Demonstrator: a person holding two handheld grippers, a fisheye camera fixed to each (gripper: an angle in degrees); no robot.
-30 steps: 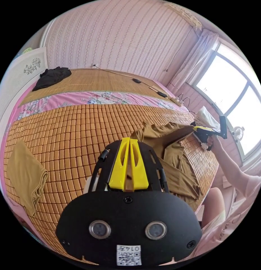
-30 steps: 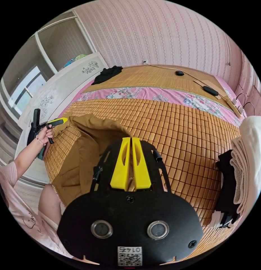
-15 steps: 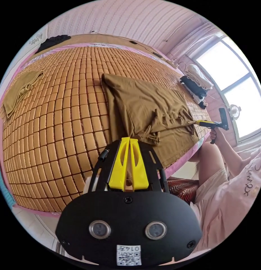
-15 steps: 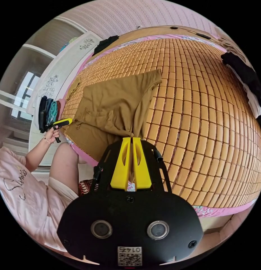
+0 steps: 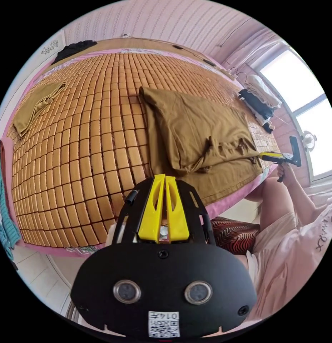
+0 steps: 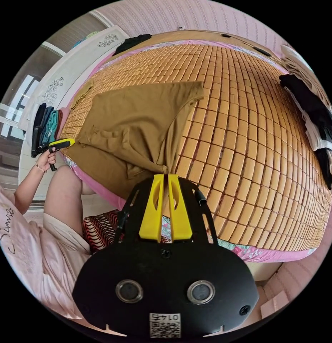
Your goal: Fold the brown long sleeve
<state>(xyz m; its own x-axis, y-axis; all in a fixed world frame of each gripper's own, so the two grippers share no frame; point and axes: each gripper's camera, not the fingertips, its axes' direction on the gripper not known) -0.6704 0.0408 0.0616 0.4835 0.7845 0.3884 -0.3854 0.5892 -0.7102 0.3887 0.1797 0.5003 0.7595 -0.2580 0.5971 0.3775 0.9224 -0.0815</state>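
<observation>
The brown long sleeve (image 5: 201,132) lies spread on the bamboo mat (image 5: 94,143), with a top layer doubled over and its near edge hanging off the bed's side. My left gripper (image 5: 164,176) is shut at the garment's near left corner. It also appears in the right gripper view as the left gripper (image 6: 73,142), its tip at a wrinkled, taut corner. My right gripper (image 6: 165,175) is shut where the brown long sleeve (image 6: 137,118) gathers to a point. In the left gripper view the right gripper (image 5: 261,154) nips the opposite corner.
A second brown folded garment (image 5: 37,102) lies at the mat's far left. A black cloth (image 5: 74,48) sits at the bed's far end. White and black folded clothes (image 6: 312,107) are stacked at the right edge. Teal clothes (image 6: 48,128) hang nearby. The person's leg (image 6: 64,196) stands beside the bed.
The garment went from hanging bunched between the raised grippers to lying spread on the mat. Both grippers dropped to the bed's near edge and drew the corners slightly further apart.
</observation>
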